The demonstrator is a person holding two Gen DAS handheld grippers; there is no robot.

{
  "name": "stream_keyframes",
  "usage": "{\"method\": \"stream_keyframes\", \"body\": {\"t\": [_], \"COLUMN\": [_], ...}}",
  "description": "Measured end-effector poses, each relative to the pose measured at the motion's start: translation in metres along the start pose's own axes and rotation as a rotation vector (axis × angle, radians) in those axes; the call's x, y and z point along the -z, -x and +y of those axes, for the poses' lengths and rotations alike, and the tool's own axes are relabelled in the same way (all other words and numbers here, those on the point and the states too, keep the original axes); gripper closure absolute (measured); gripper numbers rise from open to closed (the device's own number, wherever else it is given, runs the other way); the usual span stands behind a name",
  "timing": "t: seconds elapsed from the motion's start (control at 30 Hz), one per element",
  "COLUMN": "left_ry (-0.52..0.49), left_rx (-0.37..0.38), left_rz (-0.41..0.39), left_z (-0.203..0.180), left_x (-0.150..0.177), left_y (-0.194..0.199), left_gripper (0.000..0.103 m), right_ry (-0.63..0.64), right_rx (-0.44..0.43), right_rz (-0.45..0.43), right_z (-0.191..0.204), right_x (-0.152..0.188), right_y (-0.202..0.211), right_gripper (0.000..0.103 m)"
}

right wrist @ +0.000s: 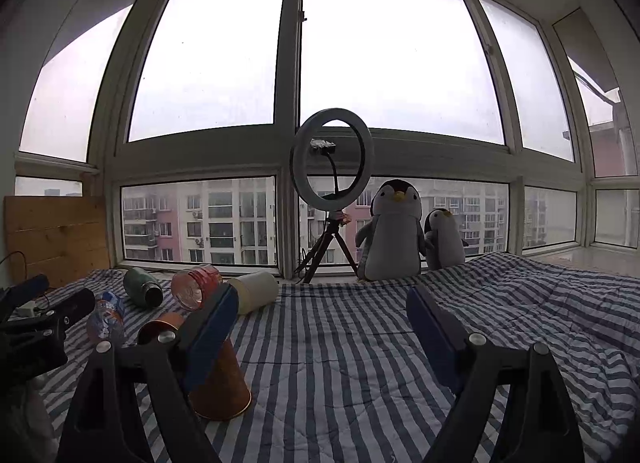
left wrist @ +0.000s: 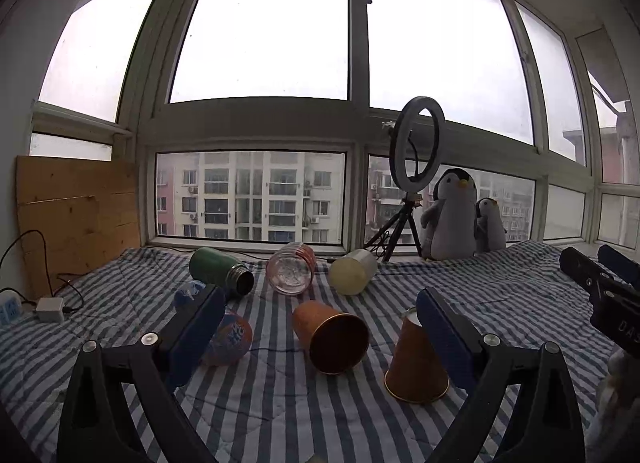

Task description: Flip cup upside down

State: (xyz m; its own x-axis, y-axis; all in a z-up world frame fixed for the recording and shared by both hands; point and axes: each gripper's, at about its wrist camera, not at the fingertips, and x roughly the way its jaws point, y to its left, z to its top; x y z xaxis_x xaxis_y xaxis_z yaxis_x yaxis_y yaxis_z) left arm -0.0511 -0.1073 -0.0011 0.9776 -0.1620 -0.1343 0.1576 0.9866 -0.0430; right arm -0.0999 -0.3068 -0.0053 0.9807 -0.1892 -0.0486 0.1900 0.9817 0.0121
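An orange cup (left wrist: 414, 367) stands upside down on the striped cloth, just left of my left gripper's right finger; it also shows in the right wrist view (right wrist: 222, 383), behind my right gripper's left finger. A second orange cup (left wrist: 332, 337) lies on its side, mouth toward me, between the fingers of my left gripper (left wrist: 320, 311), which is open and empty. Part of this cup shows in the right wrist view (right wrist: 160, 327). My right gripper (right wrist: 320, 303) is open and empty over bare cloth; it appears at the right edge of the left wrist view (left wrist: 600, 275).
A green flask (left wrist: 220, 269), a clear ribbed jar (left wrist: 292, 269) and a pale cup (left wrist: 354, 271) lie on their sides in a back row. An orange-labelled bottle (left wrist: 228, 339) lies at the left. A ring light on a tripod (left wrist: 414, 167) and two plush penguins (left wrist: 452, 215) stand by the window.
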Motion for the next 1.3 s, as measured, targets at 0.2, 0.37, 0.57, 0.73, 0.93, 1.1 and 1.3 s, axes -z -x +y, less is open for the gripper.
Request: {"method": "stream_keyframes", "body": {"t": [0.2, 0.37, 0.57, 0.73, 0.93, 1.1, 1.3], "left_ry": [0.001, -0.030, -0.047, -0.034, -0.031, -0.031, -0.029], "left_rx": [0.002, -0.002, 0.003, 0.012, 0.016, 0.017, 0.021], "left_rz": [-0.001, -0.019, -0.032, -0.016, -0.015, -0.020, -0.015], "left_z": [0.000, -0.007, -0.011, -0.008, -0.007, -0.007, -0.007], "left_x": [0.003, 0.005, 0.007, 0.007, 0.007, 0.008, 0.007], "left_y": [-0.002, 0.001, 0.005, 0.002, 0.001, 0.002, 0.002], "left_gripper": [0.005, 0.005, 0.003, 0.003, 0.001, 0.001, 0.001], "right_ry": [-0.009, -0.025, -0.039, -0.036, -0.036, -0.037, -0.026], "right_rx": [0.001, -0.002, 0.002, 0.000, -0.002, 0.001, -0.001], "right_rz": [0.003, 0.000, -0.003, 0.003, 0.014, 0.009, 0.015], "right_z": [-0.001, -0.004, -0.008, -0.007, -0.007, -0.007, -0.004], "right_x": [0.002, 0.004, 0.004, 0.005, 0.005, 0.006, 0.006], "right_y": [-0.003, -0.003, -0.003, -0.004, -0.007, -0.005, -0.007], "right_gripper": [0.020, 0.020, 0.020, 0.019, 0.016, 0.015, 0.012]}}
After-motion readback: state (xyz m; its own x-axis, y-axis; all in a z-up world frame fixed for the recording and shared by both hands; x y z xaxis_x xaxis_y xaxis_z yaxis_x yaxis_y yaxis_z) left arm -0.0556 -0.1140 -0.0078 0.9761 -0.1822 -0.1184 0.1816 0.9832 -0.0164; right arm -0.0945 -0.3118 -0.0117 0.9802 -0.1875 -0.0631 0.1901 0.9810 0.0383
